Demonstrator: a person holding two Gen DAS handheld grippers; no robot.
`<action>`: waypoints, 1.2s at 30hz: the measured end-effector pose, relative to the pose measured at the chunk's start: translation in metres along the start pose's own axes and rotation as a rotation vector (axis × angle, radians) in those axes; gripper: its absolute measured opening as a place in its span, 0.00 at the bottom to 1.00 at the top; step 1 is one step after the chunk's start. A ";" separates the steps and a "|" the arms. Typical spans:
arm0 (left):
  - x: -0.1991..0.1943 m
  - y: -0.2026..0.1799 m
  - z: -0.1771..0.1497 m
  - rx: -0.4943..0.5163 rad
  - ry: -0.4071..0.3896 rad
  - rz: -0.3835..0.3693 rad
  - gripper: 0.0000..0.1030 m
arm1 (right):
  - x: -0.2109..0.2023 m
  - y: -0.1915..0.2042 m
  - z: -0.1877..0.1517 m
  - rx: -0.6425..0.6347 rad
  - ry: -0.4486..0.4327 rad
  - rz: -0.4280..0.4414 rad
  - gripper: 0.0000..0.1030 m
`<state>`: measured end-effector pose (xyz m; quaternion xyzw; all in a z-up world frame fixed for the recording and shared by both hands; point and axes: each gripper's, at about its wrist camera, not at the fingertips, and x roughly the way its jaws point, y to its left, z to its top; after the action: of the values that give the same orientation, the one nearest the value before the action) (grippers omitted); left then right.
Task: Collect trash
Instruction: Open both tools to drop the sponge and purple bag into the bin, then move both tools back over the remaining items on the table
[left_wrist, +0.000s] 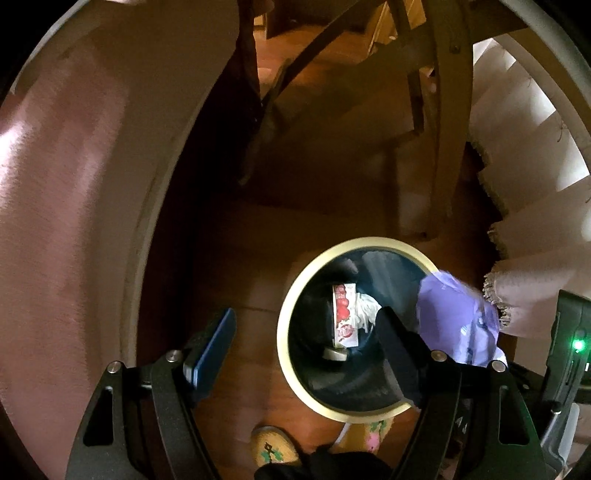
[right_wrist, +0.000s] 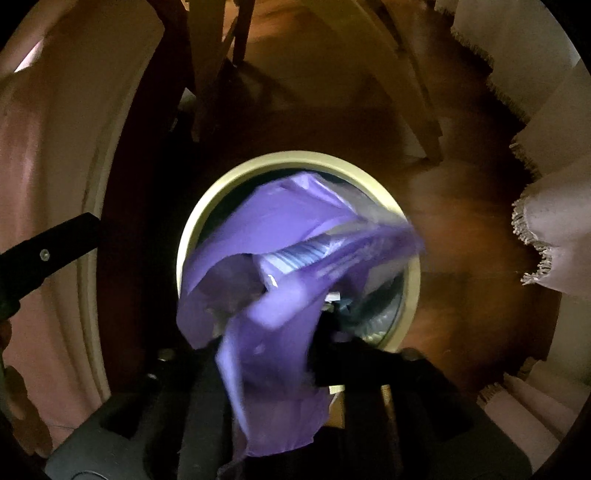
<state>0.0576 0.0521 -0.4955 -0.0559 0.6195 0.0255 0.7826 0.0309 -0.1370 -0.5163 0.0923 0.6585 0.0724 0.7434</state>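
The purple wrapper, a thin crinkled plastic film, lies directly ahead of the right gripper and hangs over the mouth of the round bin on the wooden floor. Its long axis runs from between the jaws out toward the bin's far rim, with a loose tail drooping back over the gripper body. The jaws stand partly apart; the film is between them, but blur keeps me from telling whether the pads press on it. In my judgement this is the release over the bin, so the move turns on the wrapper falling inside the cream rim and not draping over it.

In the left wrist view the wrapper sits at the bin's right edge, the bin just ahead of the left gripper, whose jaws are spread wide and empty. Inside the dark-lined bin lie a red-and-white carton, long axis pointing away, and crumpled white paper beside it. A fringed pale cloth hangs near the bin's right side.
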 end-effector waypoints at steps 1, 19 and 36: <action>-0.001 0.000 0.002 0.001 -0.004 0.001 0.77 | -0.001 0.002 0.001 -0.003 -0.006 0.006 0.52; -0.078 0.007 0.010 -0.013 -0.040 0.002 0.77 | -0.066 0.020 0.005 0.014 -0.067 0.001 0.58; -0.385 -0.017 0.053 0.170 -0.272 -0.046 0.77 | -0.370 0.096 0.007 0.039 -0.310 0.022 0.58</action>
<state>0.0219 0.0526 -0.1078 0.0003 0.5066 -0.0374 0.8614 -0.0056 -0.1292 -0.1358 0.1237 0.5360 0.0526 0.8335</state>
